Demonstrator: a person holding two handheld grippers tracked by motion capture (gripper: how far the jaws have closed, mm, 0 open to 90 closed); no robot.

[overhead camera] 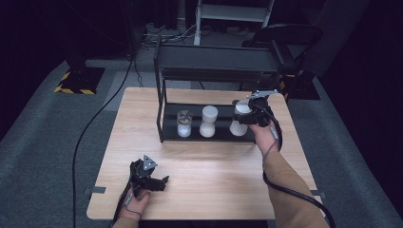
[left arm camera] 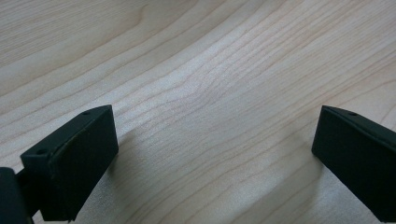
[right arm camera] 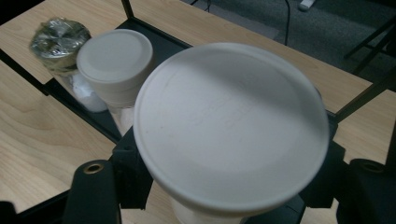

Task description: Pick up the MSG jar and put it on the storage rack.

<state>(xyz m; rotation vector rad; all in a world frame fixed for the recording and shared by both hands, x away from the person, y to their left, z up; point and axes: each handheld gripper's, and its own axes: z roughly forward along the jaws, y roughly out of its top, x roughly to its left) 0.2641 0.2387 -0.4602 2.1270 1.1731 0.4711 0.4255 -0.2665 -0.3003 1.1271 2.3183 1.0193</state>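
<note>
Nearest the camera, the left gripper is seen low over the pale wood-grain table, lying roughly level; in the left gripper view its two matte black block-shaped jaws are spread wide with nothing but bare tabletop between them. Further back, the right gripper is clamped on a white jar at the right end of the rack's lower shelf; in the right gripper view the jar's broad, smooth, round white lid is seen from above, gripped on both sides by the black jaws just under the rim. Whether the jar's base is resting on the shelf cannot be told. Jars counted: three, in one row on the shelf. The middle jar is waisted, with a matte white flat lid; the left jar is clear glass with a shiny metallic lid and white contents at the bottom. The rack is a black metal frame, thin square posts, with two flat dark tiers. Behind the table, grey carpet and loose black cables are seen.
</note>
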